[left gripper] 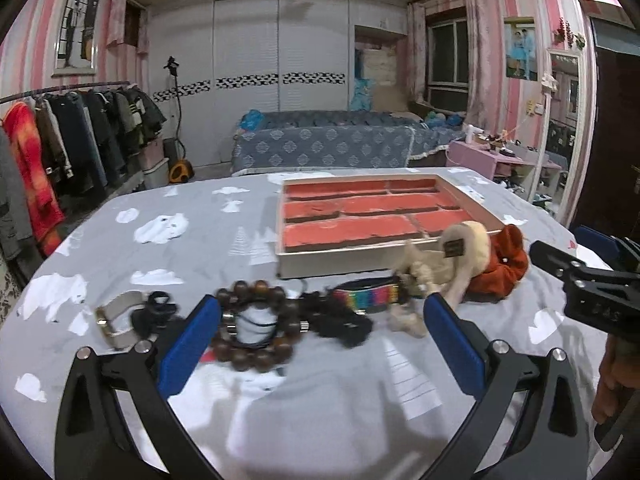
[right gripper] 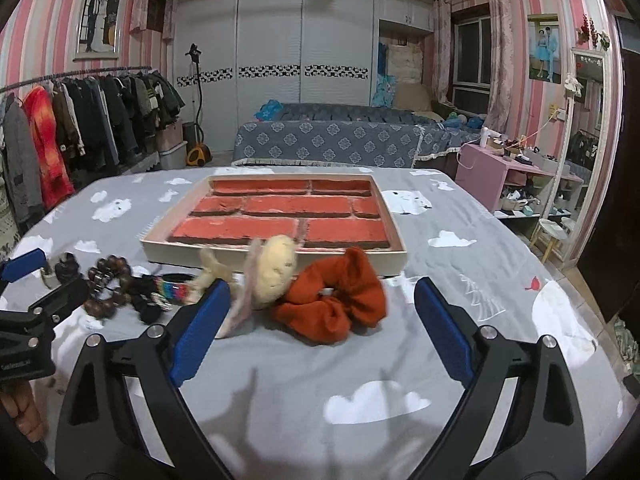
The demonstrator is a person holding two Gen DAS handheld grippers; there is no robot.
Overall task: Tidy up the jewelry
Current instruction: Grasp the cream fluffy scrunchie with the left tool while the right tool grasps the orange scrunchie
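Bangle (left gripper: 116, 320): far left of the row on the bed sheet (left gripper: 320, 380), touching a small black clip (left gripper: 154, 312); outside the left fingers, so easy to knock aside on any sweep inward.
Left gripper (left gripper: 320, 344): jaws spread wide, holding nothing; hovering low over the row.
Beads (left gripper: 256, 324): dark wooden bracelet just ahead of the left blue pad, with a thin black tie inside the ring; risk of pinching both at once, or of the round beads rolling out of a shallow grip.
Black tangle (left gripper: 340, 320): just right of the beads, touching the rainbow band (left gripper: 366, 294); likely to drag along with either neighbour.
Cream plush tie (right gripper: 272, 272): leaning on the tray front, partly over the scrunchie; blurred, shape hard to read; could snag and ride along.
Scrunchie (right gripper: 340, 304): rust-orange, between the right fingers, near the tray wall; soft cloth may slip or catch the cream piece.
Right gripper (right gripper: 320, 320): jaws wide apart, empty.
Tray (right gripper: 276, 258): red compartments all bare; light box, a bump on the near wall might shove it across the sheet.
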